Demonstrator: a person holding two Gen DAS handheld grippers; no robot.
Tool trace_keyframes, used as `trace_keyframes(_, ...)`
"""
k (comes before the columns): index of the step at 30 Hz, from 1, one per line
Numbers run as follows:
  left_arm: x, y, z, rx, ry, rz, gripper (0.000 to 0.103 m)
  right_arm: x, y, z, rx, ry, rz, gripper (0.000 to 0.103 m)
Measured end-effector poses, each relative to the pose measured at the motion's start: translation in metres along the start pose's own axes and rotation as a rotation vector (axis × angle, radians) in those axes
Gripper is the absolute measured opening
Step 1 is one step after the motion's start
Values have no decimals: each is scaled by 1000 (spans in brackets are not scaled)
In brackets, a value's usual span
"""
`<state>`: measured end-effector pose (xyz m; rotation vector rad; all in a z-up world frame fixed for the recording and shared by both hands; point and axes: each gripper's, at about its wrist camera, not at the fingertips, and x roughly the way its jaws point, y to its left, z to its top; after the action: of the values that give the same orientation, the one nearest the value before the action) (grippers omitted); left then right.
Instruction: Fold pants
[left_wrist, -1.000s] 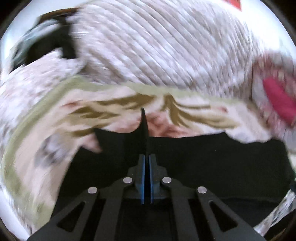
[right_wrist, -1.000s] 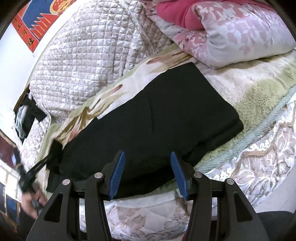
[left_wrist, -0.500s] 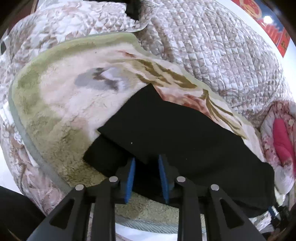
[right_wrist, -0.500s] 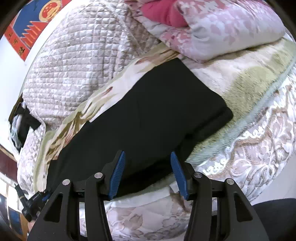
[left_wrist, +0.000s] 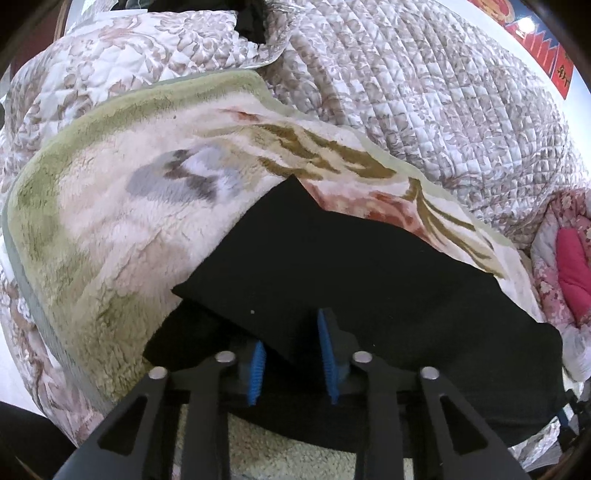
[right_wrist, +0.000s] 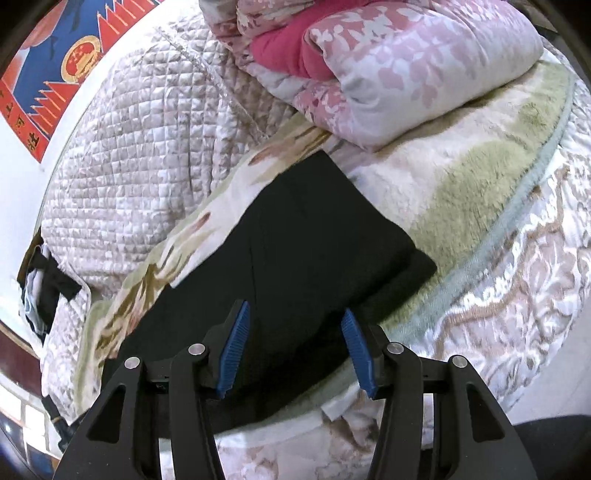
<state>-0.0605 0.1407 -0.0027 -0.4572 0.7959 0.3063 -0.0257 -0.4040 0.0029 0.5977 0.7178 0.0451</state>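
my left gripper (left_wrist: 291, 354) let go of the pants (left_wrist: 369, 288), dropped to their near edge, and its jaws have just been closing around a fold.

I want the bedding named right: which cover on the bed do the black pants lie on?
The fluffy cream blanket with a green border; the quilted covers are beside it, clear of the black pants.

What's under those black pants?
The pants lie on a fleecy floral blanket, itself over a quilted bedspread. What lies directly beneath the pants is covered.
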Motion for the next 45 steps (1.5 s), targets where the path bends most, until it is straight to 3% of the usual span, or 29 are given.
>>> trace_keyframes(2,2,2,3,-2,1,7,11,2,-3,5,26,-9,7,52)
trace_keyframes(5,6,4,6,-12,8,9,5,9,-4,13,46,-16,4,49)
trace_keyframes(7,4,3,8,-4,6,11,4,10,-4,19,37,-27,-30,9)
trace_keyframes(12,-34,4,9,-7,-73,-23,4,-14,4,28,19,-57,43,9)
trace_keyframes(14,-41,5,6,15,-87,-7,4,-17,0,26,10,-55,9,9)
trace_keyframes(18,-25,12,-4,14,-16,12,4,-1,-24,18,72,27,-57,9)
trace_keyframes(21,-13,16,-8,-3,30,20,5,-1,-17,19,44,25,-81,10)
trace_keyframes(24,-18,13,-5,7,17,52,9,-7,-18,18,50,19,-110,17)
trace_keyframes(27,-28,19,0,-20,-7,105,9,-24,-17,19,43,-36,-174,25)
trace_keyframes(30,-43,24,8,-26,-72,185,9,-49,-8,24,-25,-153,-255,34)
trace_keyframes(32,-49,21,14,-13,-109,200,10,-53,2,30,-88,-199,-275,39)
trace_keyframes(34,-48,10,21,21,-117,164,10,-42,19,35,-183,-183,-249,40)
trace_keyframes(37,-33,-19,30,87,-75,70,21,-1,49,42,-332,-64,-152,41)
trace_keyframes(40,-7,-57,37,179,1,-37,22,45,69,51,-420,27,-139,40)
trace_keyframes(45,32,-107,38,319,83,-119,22,102,80,68,-482,105,-172,40)
